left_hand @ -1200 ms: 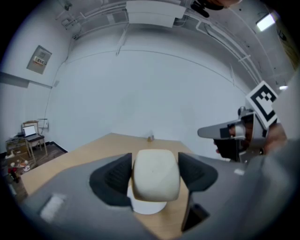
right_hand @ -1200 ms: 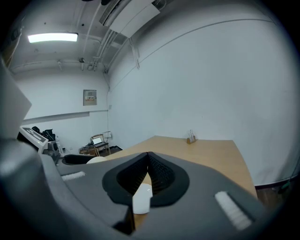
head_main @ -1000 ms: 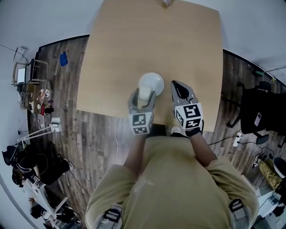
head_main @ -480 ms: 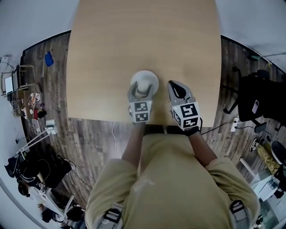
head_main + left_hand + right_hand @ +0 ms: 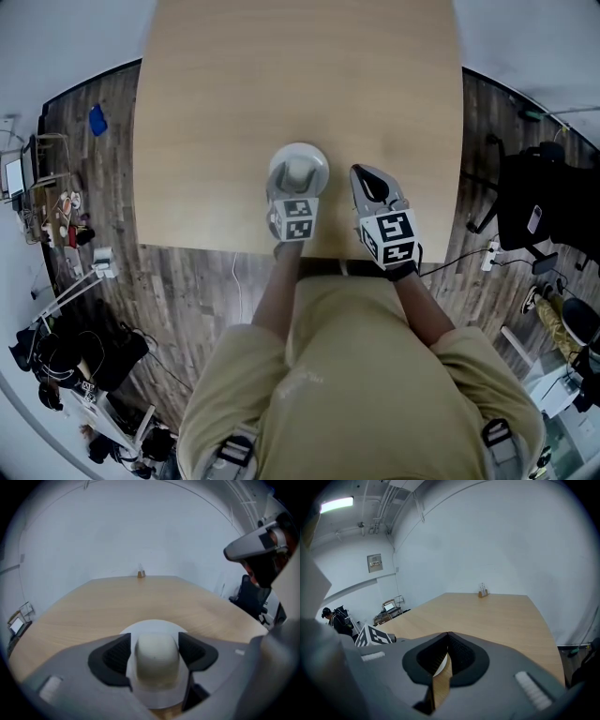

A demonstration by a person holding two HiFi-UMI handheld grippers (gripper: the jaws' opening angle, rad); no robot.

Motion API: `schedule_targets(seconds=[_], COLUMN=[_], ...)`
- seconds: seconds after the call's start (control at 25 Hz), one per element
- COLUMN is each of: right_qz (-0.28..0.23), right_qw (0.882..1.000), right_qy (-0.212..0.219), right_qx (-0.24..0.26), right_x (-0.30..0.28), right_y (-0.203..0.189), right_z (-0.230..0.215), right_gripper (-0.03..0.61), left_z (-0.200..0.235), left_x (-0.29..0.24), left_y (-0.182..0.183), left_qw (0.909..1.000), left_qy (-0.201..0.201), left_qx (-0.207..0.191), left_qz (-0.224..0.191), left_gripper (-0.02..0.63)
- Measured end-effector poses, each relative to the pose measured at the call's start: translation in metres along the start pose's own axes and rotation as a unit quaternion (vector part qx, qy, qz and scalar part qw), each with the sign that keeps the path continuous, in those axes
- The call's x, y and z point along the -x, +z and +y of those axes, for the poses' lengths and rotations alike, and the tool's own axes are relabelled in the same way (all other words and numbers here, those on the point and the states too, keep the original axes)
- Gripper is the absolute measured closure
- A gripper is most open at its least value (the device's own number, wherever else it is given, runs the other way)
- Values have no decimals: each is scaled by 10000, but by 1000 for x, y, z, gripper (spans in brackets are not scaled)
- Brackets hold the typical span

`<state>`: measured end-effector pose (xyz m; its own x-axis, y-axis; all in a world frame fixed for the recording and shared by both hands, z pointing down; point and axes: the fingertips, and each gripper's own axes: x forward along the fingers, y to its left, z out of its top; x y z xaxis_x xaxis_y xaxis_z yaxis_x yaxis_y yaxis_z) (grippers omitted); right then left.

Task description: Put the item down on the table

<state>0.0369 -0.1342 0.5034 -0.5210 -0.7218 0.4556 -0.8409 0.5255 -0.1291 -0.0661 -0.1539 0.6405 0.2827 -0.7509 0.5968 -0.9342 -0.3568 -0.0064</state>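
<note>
A pale wooden desk (image 5: 281, 75) stands on dark plank floor (image 5: 187, 291); black chair (image 5: 539, 211) to the desk's right, white walls (image 5: 487, 536) behind.

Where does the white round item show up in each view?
Head view: white round item, centre, held by the left gripper.
Left gripper view: the item, bottom centre, between the jaws.
Right gripper view: probably the white sliver seen through the jaw gap.
Shared landmark: the wooden table, in all three.

Both forearms reach over the near edge of the surface. The grey left hand-held gripper (image 5: 298, 184) has its jaws clamped on a white domed item (image 5: 156, 651). Just beside it is the grey right hand-held gripper (image 5: 367, 178), with its jaws together.
</note>
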Motion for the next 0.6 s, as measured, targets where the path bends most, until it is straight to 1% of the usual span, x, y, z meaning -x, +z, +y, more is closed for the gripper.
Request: schedule_targets(seconds=[0.2, 0.44, 0.6], right_qz=[-48, -168, -430], right_qw=[9999, 9997, 9985], right_qy=[97, 169, 292], right_qx=[-32, -17, 144], right_x=[-13, -30, -54], right_y=[0, 3, 19], right_z=[-3, -15, -22], right_gripper=[574, 574, 574], left_z=[13, 24, 44], left_x=[1, 15, 26], left_y=[5, 35, 66], left_qw=[9997, 9966, 9903], left_qy=[141, 241, 370], left_qx=[110, 408, 628], left_qz=[-152, -677, -1184], left_gripper=[302, 398, 474])
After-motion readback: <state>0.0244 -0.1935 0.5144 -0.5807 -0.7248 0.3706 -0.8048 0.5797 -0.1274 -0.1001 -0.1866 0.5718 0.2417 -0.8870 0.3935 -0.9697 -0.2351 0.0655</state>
